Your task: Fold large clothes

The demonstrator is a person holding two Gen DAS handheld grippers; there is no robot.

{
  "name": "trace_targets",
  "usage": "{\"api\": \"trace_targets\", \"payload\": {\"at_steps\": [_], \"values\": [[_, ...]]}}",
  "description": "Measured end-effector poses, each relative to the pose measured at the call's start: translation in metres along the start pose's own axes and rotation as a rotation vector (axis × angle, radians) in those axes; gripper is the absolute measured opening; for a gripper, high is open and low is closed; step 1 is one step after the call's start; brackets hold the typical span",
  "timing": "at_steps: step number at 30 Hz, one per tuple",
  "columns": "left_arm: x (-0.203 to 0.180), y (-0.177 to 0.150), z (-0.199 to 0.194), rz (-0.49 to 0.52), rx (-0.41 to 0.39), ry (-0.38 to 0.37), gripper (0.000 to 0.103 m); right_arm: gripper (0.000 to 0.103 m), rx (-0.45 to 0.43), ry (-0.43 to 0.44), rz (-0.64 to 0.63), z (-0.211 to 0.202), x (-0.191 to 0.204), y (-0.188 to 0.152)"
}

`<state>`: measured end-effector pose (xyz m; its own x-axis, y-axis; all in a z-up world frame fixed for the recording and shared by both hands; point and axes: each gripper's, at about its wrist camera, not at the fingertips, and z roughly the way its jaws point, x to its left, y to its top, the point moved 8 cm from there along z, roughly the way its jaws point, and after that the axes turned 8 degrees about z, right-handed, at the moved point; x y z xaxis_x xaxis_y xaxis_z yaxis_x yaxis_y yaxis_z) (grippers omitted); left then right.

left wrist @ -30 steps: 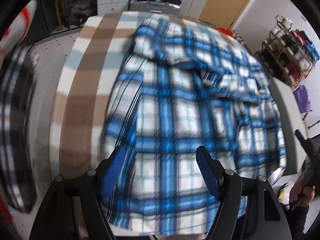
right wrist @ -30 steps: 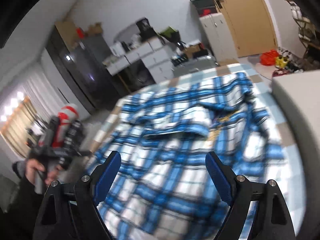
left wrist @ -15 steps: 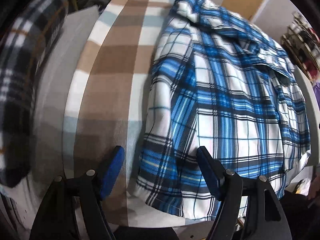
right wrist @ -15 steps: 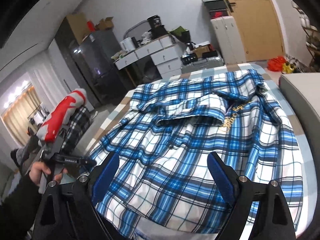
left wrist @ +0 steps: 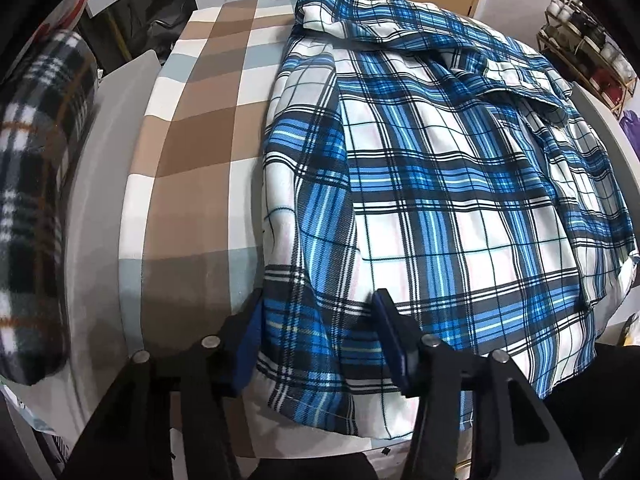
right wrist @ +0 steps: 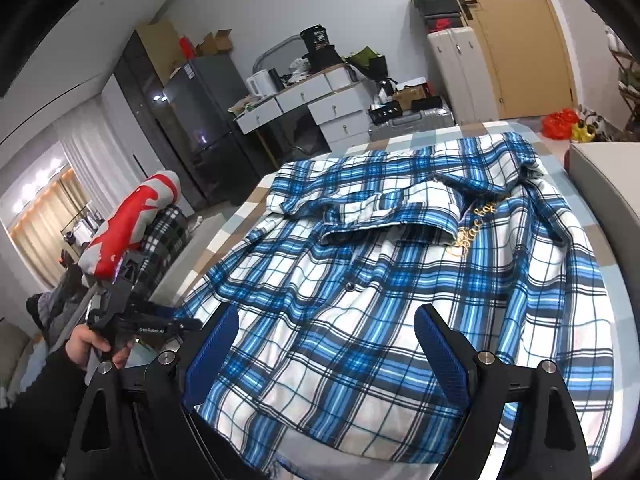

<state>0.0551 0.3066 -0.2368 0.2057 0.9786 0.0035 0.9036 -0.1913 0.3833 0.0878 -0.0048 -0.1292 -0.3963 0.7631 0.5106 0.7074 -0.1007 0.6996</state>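
A blue, white and black plaid shirt [left wrist: 440, 184] lies spread front up on the bed, collar [right wrist: 392, 216] at the far end. My left gripper [left wrist: 320, 332] points steeply down over the shirt's near left hem corner. Its jaws are closing with a band of the hem between the blue pads, and the cloth still lies flat. In the right wrist view a hand holds the left gripper [right wrist: 184, 323] at the shirt's left edge. My right gripper [right wrist: 326, 352] hovers open and wide over the near hem, with nothing pinched.
The bed cover [left wrist: 192, 160] is checked brown, white and pale blue. A black-and-white plaid fleece [left wrist: 36, 200] is heaped on the left, with a red-and-white bundle [right wrist: 136, 220] on it. A grey cushion [right wrist: 600, 184] borders the right side. Drawers [right wrist: 320, 104], a fridge and a door stand beyond.
My left gripper has sunk and tilted down onto the shirt's near left corner, and its jaws have narrowed around the hem. The right gripper has drifted slightly and stays wide open.
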Motion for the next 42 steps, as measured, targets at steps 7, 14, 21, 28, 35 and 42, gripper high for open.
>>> {"api": "trace_targets", "payload": {"at_steps": [7, 14, 21, 28, 35, 42], "values": [[-0.018, -0.003, -0.002, 0.037, -0.033, -0.04, 0.011, 0.09, 0.013, -0.021, 0.017, 0.006, -0.004, -0.002], [-0.024, -0.008, -0.008, 0.033, -0.082, -0.125, 0.004, 0.09, 0.027, -0.051, 0.0, 0.014, -0.004, -0.006], [-0.024, -0.01, 0.001, 0.073, -0.064, -0.01, 0.005, 0.09, 0.045, -0.069, 0.026, 0.021, -0.012, -0.008], [-0.025, -0.009, 0.003, 0.081, -0.072, -0.012, 0.013, 0.09, 0.051, -0.075, 0.024, 0.023, -0.012, -0.009], [-0.013, -0.001, 0.008, 0.016, -0.08, -0.068, 0.037, 0.09, -0.009, -0.105, 0.075, 0.004, -0.029, 0.004], [-0.019, 0.001, 0.003, -0.073, -0.077, -0.294, 0.0, 0.09, -0.102, -0.254, 0.207, -0.039, -0.087, 0.017]]}}
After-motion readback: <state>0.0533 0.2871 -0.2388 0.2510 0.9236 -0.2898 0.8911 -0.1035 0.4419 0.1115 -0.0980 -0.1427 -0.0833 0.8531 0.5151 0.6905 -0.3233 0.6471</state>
